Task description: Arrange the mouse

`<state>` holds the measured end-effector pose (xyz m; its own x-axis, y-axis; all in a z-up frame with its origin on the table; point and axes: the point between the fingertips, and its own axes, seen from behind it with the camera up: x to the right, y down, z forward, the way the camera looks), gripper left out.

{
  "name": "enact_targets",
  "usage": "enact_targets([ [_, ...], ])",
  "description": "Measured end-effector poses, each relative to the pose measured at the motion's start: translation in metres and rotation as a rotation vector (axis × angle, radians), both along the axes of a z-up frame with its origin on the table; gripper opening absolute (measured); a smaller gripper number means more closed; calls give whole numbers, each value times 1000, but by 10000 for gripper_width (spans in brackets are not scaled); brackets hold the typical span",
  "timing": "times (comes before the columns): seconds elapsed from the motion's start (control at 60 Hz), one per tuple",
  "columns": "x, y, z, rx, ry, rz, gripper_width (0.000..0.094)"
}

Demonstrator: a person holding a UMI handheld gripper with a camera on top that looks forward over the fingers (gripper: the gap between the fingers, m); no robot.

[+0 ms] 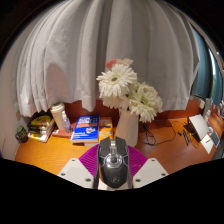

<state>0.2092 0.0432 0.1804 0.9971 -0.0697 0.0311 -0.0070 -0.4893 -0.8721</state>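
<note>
A dark grey computer mouse [113,162] with a scroll wheel sits between my two fingers, its front pointing away from me. My gripper [113,158] is shut on the mouse, the magenta pads [90,158] pressing on both its sides. The mouse is held above an orange-brown wooden table [60,148]. Just beyond the mouse stands a white vase [127,127] with white daisy-like flowers [128,88].
A blue book or box [87,127] lies to the left of the vase. Further left are a white jar [61,117] and a stack of books [40,125]. A laptop-like thing [199,126] is at the right. White curtains [90,50] hang behind.
</note>
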Motion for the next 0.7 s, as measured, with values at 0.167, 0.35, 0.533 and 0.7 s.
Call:
enact_targets([
  [0.167, 39, -23, -100, -157, 45, -34, 387],
  [0.35, 45, -47, -174, -270, 78, -33, 389],
  [0.533, 42, -51, -189, -244, 82, -15, 450],
  [0.7, 43, -47, -191, -239, 73, -26, 569],
])
